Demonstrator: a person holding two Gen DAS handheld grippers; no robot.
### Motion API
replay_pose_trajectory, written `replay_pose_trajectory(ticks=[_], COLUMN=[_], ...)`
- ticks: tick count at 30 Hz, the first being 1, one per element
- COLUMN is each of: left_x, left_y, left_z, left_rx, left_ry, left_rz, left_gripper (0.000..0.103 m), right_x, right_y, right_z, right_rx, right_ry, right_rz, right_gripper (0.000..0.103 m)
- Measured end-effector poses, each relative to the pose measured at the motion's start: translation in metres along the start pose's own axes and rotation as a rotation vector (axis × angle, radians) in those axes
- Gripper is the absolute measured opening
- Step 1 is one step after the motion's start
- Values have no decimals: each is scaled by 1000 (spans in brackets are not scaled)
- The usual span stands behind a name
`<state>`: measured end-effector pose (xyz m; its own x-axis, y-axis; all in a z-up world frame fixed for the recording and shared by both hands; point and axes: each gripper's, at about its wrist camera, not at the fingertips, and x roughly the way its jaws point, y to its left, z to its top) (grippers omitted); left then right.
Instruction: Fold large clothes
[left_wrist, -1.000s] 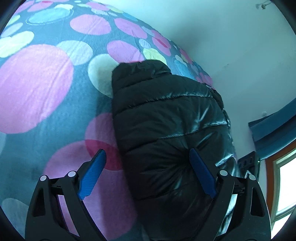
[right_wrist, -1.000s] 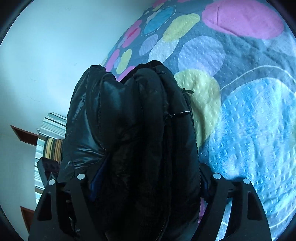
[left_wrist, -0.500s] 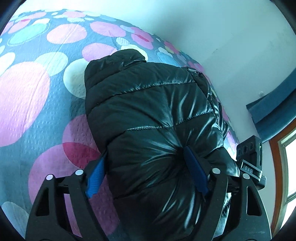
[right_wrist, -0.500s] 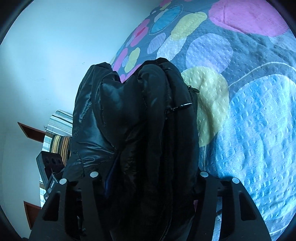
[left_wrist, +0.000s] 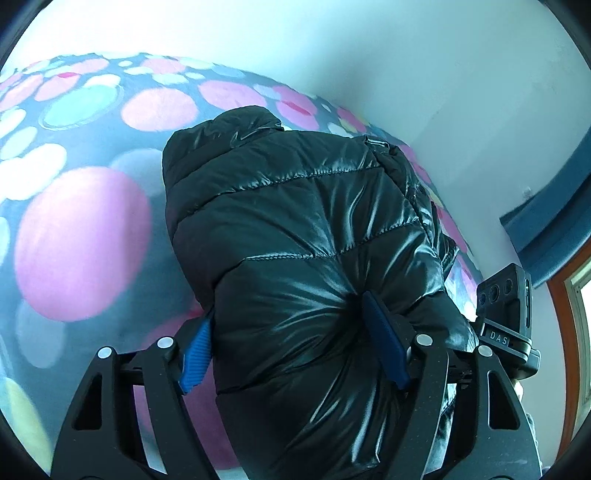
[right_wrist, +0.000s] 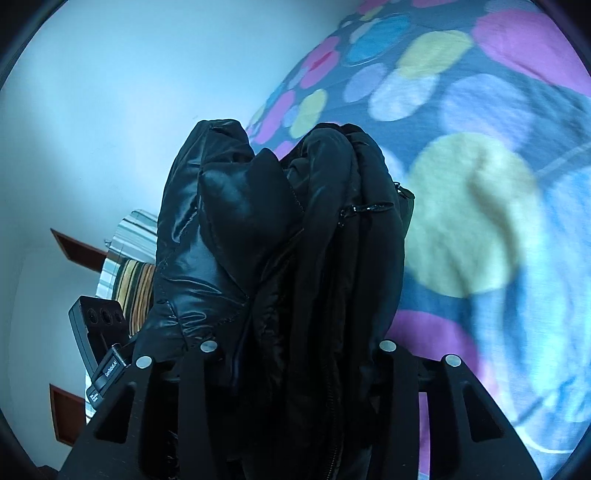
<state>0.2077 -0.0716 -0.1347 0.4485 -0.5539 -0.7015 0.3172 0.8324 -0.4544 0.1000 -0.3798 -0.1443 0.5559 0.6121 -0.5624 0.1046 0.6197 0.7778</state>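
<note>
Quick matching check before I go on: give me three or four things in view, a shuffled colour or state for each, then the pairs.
Things:
1. puffer jacket
2. left gripper pads
3. bedspread
4. zipper pull

Descriptions:
A. blue, ribbed
B. glossy black, quilted
C. grey with coloured circles
D. sticking out sideways from the bundle

Pairs: 1-B, 2-A, 3-C, 4-D

Both grippers matte black w/ silver rivets; left gripper (left_wrist: 291, 350) has ribbed blue pads (left_wrist: 384, 343)
</note>
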Motion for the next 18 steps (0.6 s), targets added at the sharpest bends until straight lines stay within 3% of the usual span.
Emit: replay_pose_trajectory(ticks=[9,18], left_x=[-38,-41], left_y=[58,112], left_z=[28,64], left_rx=[-40,-78], left_ry=[-66,-80], left_rz=[72,104], left_gripper=[74,74], right_x=[62,125], right_y=[51,84], right_z=[18,42], right_rx=[-60,-78], right_ry=[55,95], right_rz=[73,100], right_gripper=[41,41])
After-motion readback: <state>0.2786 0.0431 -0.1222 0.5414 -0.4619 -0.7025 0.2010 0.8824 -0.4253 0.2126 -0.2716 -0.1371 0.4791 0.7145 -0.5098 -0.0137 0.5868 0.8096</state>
